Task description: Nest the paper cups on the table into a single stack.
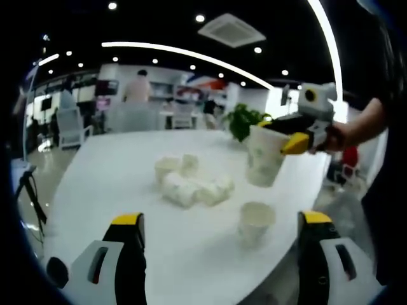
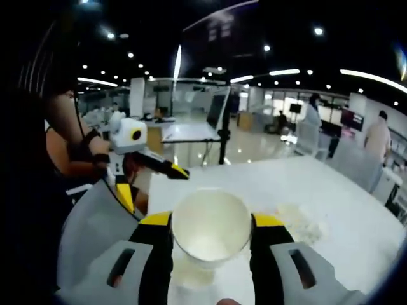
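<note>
The right tool [image 2: 210, 232] pinches a white paper cup [image 2: 210, 225], raised above a second upright white paper cup [image 1: 255, 222] on the white tabletop [image 1: 127, 171]; nesting it calls for lowering straight down. The left tool [image 1: 219, 248] is spread, with a cluster of white cups [image 1: 191, 181] ahead.

Large open office hall, dark ceiling [image 1: 159, 25] dotted with small round spotlights. Long curved light strip [image 1: 191, 56] ran across ceiling; square air vent [image 1: 231, 29] sat beside it. White tabletop [image 1: 114, 171] stretched wide, glossy. Potted green plant [image 1: 243, 119] stood beyond its far edge. White chair [image 1: 70, 127] stood at left on shiny pale floor [image 2: 248, 147]. Person in pale top [image 1: 137, 88] stood far back among desks. Dark monitor on stand [image 2: 219, 111] rose behind tabletop. Two people [image 2: 379, 136] stood at right near glass partitions.
</note>
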`<action>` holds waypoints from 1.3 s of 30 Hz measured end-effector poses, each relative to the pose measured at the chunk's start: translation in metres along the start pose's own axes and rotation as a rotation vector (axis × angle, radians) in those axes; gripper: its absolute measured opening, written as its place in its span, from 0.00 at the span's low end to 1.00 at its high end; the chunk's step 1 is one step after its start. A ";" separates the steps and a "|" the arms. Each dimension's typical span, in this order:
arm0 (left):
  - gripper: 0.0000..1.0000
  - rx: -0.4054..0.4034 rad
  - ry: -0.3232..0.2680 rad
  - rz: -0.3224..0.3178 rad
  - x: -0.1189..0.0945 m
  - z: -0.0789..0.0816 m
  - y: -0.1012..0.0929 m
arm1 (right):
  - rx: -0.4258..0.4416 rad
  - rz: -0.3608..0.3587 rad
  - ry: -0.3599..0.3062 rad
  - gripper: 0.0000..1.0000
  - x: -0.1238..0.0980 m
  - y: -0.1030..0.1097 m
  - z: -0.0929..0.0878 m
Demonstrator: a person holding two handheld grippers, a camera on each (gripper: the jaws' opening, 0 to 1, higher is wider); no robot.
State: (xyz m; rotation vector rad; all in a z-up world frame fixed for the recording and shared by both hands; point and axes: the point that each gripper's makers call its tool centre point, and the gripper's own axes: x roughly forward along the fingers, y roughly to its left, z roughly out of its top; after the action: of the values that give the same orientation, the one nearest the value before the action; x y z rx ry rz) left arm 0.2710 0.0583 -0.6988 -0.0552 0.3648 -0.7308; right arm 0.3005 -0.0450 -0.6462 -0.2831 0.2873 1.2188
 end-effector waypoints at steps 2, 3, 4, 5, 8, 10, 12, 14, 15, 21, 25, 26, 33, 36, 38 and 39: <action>1.00 0.003 0.001 0.000 0.000 0.000 0.000 | 0.000 0.008 0.010 0.44 0.004 0.003 -0.005; 1.00 0.002 0.002 0.000 0.000 0.000 0.000 | 0.000 0.010 0.013 0.44 0.005 0.004 -0.007; 1.00 0.000 0.002 0.001 0.000 0.000 0.000 | 0.005 0.010 0.016 0.44 0.007 0.005 -0.009; 1.00 -0.001 0.001 0.001 0.000 0.000 0.001 | 0.009 0.011 0.016 0.44 0.008 0.005 -0.011; 1.00 -0.002 0.003 0.004 -0.001 -0.001 0.002 | 0.025 0.010 0.024 0.44 0.011 0.007 -0.019; 1.00 -0.004 0.004 0.005 -0.001 -0.001 0.002 | 0.030 0.010 0.030 0.44 0.013 0.008 -0.024; 1.00 -0.005 0.002 0.005 -0.001 -0.001 0.002 | 0.037 0.014 0.040 0.44 0.014 0.010 -0.029; 1.00 -0.006 0.009 0.007 -0.002 -0.002 0.002 | 0.044 0.010 0.046 0.44 0.015 0.010 -0.034; 1.00 -0.006 0.008 0.007 -0.002 -0.002 0.002 | 0.052 0.006 0.047 0.44 0.016 0.011 -0.038; 1.00 -0.008 0.009 0.007 -0.003 -0.003 0.003 | 0.066 0.000 0.054 0.44 0.019 0.014 -0.047; 1.00 -0.014 0.010 0.007 -0.002 -0.004 0.002 | 0.070 0.006 0.049 0.45 0.022 0.018 -0.048; 1.00 -0.012 0.011 0.005 -0.002 -0.004 0.002 | 0.060 0.003 0.058 0.44 0.024 0.018 -0.051; 1.00 -0.014 0.016 0.004 -0.002 -0.006 0.001 | 0.062 0.002 0.086 0.45 0.030 0.021 -0.069; 1.00 -0.024 0.018 0.007 -0.002 -0.008 0.001 | 0.071 -0.003 0.098 0.45 0.031 0.021 -0.076; 1.00 -0.023 0.020 0.004 -0.002 -0.009 0.000 | 0.089 -0.009 0.096 0.45 0.032 0.020 -0.078; 1.00 -0.023 0.019 0.004 -0.002 -0.009 0.000 | 0.092 -0.013 0.100 0.45 0.032 0.020 -0.080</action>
State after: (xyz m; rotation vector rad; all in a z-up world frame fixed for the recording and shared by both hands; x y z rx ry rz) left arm 0.2663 0.0605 -0.7063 -0.0695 0.3915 -0.7240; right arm 0.2870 -0.0395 -0.7333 -0.2667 0.4264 1.1766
